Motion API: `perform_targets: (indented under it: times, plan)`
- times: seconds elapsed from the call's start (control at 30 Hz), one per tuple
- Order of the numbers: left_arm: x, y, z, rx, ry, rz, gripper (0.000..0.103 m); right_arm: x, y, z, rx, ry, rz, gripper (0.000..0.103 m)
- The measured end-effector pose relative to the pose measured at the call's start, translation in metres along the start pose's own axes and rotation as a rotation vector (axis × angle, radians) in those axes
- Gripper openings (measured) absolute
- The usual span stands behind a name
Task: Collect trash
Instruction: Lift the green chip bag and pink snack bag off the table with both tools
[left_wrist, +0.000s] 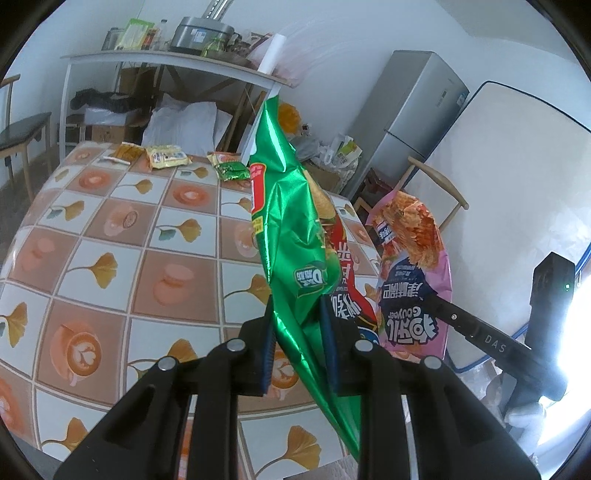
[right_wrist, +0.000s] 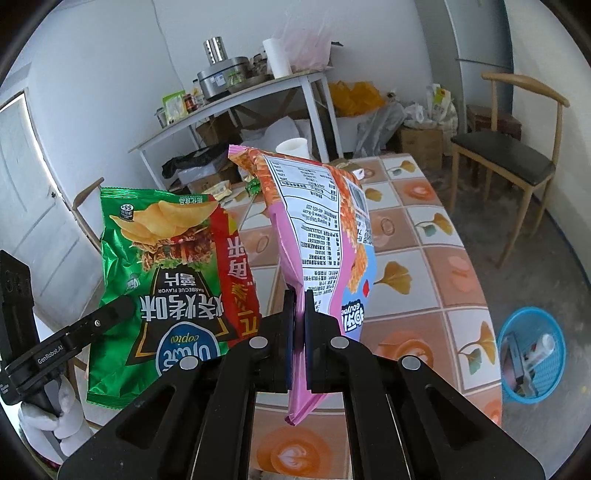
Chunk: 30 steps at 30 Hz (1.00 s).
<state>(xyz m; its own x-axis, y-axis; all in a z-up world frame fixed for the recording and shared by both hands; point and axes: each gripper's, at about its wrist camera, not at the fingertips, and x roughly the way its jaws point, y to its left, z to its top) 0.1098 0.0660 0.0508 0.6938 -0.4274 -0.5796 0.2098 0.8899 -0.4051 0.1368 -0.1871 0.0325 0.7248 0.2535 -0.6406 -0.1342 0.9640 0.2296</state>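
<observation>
In the left wrist view the left gripper (left_wrist: 297, 328) pinches the light, crinkly green chip bag (left_wrist: 291, 221) above the table (left_wrist: 122, 236), while in the right wrist view the right gripper (right_wrist: 300, 325) clamps the limp pink snack bag (right_wrist: 317, 221) by its lower edge, also above the table, probably a slippery hold.

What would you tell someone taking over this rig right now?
Left gripper: fingers shut on the green chip bag, lifted off the table.
Right gripper: shut on the pink snack bag, also lifted.
Blue basket sits on the floor beside the table, a few items already inside.
Left: bin both bags, then collect the small wrappers at the table's far edge.
</observation>
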Motion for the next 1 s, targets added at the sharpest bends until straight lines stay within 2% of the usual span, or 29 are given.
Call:
perform_targets:
  times: [0.63, 1.0]
  plan:
    - [-0.004, -0.016, 0.005, 0.075, -0.04, 0.041, 0.021, -0.014, -0.012, -0.001, 0.02, -0.034, 0.004, 0.003]
    - [-0.002, -0.033, 0.01, 0.113, -0.044, 0.0, 0.021, -0.031, -0.027, 0.0, 0.049, -0.077, -0.012, 0.003]
